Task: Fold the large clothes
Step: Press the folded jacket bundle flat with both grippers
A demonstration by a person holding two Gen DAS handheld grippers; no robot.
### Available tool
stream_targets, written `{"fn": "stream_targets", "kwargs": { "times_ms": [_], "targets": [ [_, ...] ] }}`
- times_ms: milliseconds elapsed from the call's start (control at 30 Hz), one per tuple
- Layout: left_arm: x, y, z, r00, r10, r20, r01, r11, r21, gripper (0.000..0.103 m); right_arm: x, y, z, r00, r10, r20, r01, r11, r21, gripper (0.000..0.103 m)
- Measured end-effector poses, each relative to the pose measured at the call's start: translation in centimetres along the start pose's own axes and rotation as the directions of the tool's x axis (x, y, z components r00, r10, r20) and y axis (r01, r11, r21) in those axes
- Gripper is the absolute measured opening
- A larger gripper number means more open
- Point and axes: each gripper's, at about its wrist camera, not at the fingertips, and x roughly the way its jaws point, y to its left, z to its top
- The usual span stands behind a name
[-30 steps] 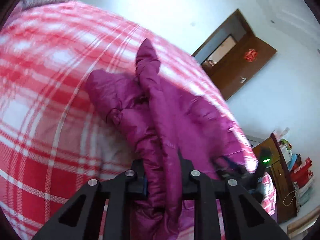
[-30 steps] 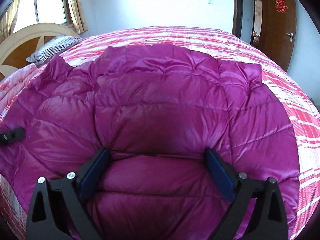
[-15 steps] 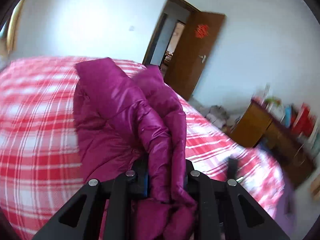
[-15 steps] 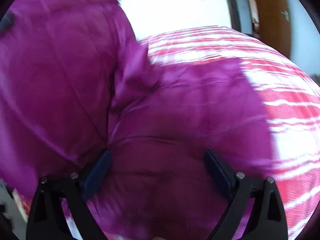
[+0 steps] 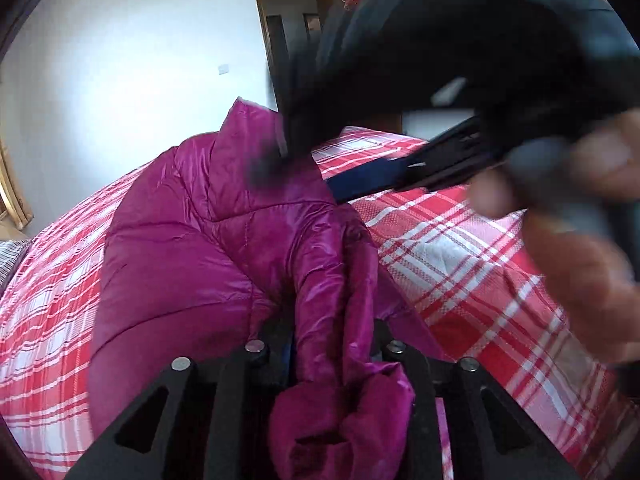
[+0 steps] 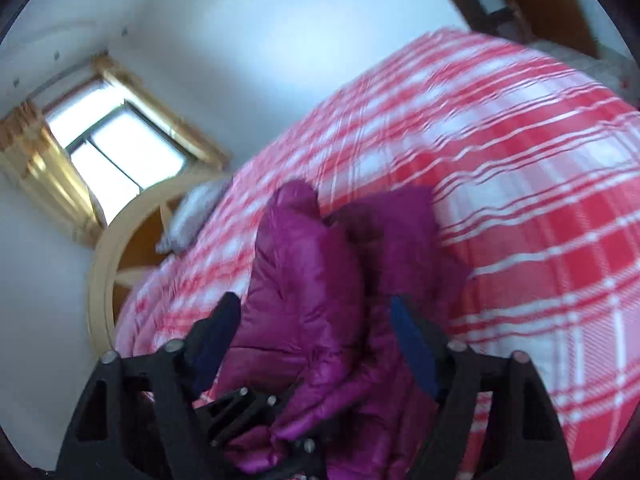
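Left wrist view shows the left hand-held gripper at the bottom edge, and a thick fold of the magenta puffer jacket sits between its two black fingers. The jaws are opening slightly, but the fabric is still squeezed between them. From this fold the jacket rises away in a bunched heap that lies on the red and white plaid bed. Beyond the heap, at the upper right, the right hand-held gripper reaches toward the jacket top with a blue pad, and a blurred hand holds its handle. Behind stand a white wall and a brown door.

Right wrist view shows the right hand-held gripper with the jacket between its blue pads; the jaws are closing and the padding fills the gap, but I cannot tell if the pads already press it. Farther are the bed, a pillow, a curved headboard and a window.
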Motion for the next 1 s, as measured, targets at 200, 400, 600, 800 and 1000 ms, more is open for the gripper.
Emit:
{"fn": "stream_targets", "kwargs": {
  "times_ms": [200, 400, 600, 800, 1000],
  "targets": [
    [-7.4, 1.9, -0.6, 0.993, -0.017, 0.115, 0.018, 1.000, -0.009, 0.087, 2.2, -0.3, -0.5, 0.982, -0.181, -0.052, 0.179, 0.983, -0.038, 0.035],
    [-8.1, 8.9, -1.8, 0.973, 0.171, 0.152, -0.146, 0.976, -0.162, 0.097, 1.3, -0.4, -1.6, 0.958, -0.284, -0.046, 0.281, 0.958, -0.063, 0.035],
    [-1.4, 12.4, -3.3, 0.986, 0.166, -0.008, -0.161, 0.945, -0.286, 0.097, -0.2, 2.3, -0.6, 0.889, -0.458, 0.017, 0.458, 0.887, -0.055, 0.041],
    [-0.8, 9.8, -2.9, 0.985, 0.171, 0.017, -0.163, 0.959, -0.230, 0.097, -2.1, 8.3, 1.6, 0.927, -0.322, 0.192, 0.315, 0.947, 0.065, 0.067],
    [-3.9, 13.9, -1.6, 0.961, 0.272, 0.051, -0.247, 0.926, -0.285, 0.097, 2.9, 5.5, 2.3, 0.949, -0.196, 0.245, 0.164, 0.975, 0.147, 0.067]
  ]
}}
